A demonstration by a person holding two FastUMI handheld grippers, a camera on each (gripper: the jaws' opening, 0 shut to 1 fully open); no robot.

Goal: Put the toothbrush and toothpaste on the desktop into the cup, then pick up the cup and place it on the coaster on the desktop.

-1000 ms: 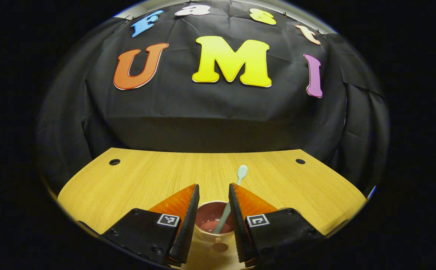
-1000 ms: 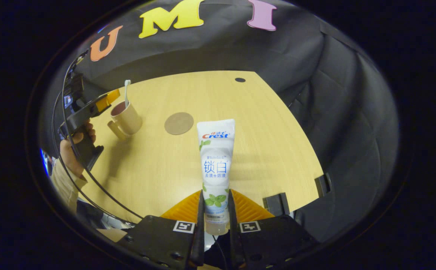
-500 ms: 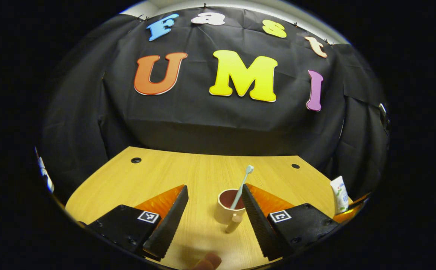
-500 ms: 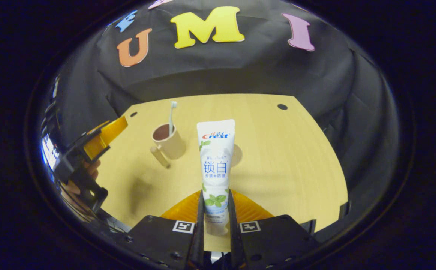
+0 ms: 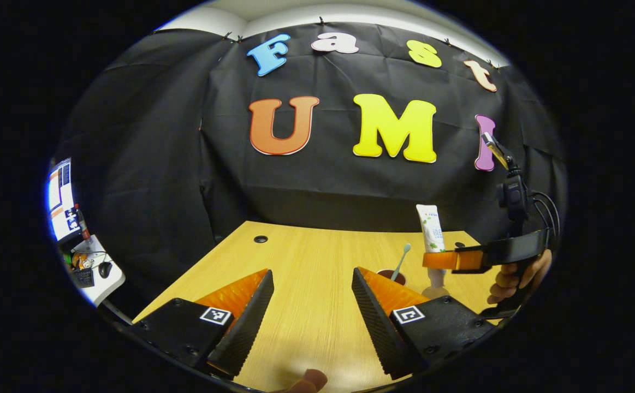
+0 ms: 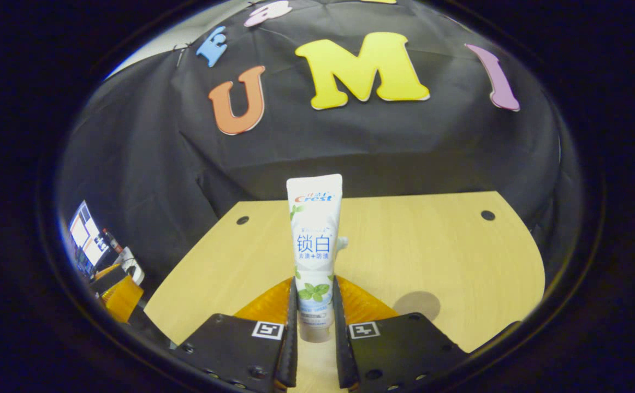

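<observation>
My right gripper [image 6: 314, 305] is shut on the lower part of a white toothpaste tube [image 6: 314, 240], which it holds upright. In the left gripper view the tube [image 5: 431, 228] hangs cap down in that gripper [image 5: 438, 260], right beside the beige cup [image 5: 391, 274], with a hand [image 5: 514, 275] behind it. A pale toothbrush [image 5: 402, 261] leans in the cup, and its head [image 6: 342, 243] peeks out behind the tube. My left gripper [image 5: 312, 305] is open, back from the cup and to its left, with nothing between its fingers. The round brown coaster [image 6: 416, 303] lies on the wooden desktop [image 6: 432, 245].
Small round holes [image 5: 261, 239] mark the desktop near its far corners. Beyond the left edge stand a lit screen [image 5: 61, 197] and a white side desk [image 5: 94, 268] with small items. My left gripper [image 6: 116, 289] shows low on the left in the right gripper view.
My left gripper has drawn back from the cup and swung left, staying open. My right gripper has carried the toothpaste across to the cup, so the cup is now hidden behind the tube.
</observation>
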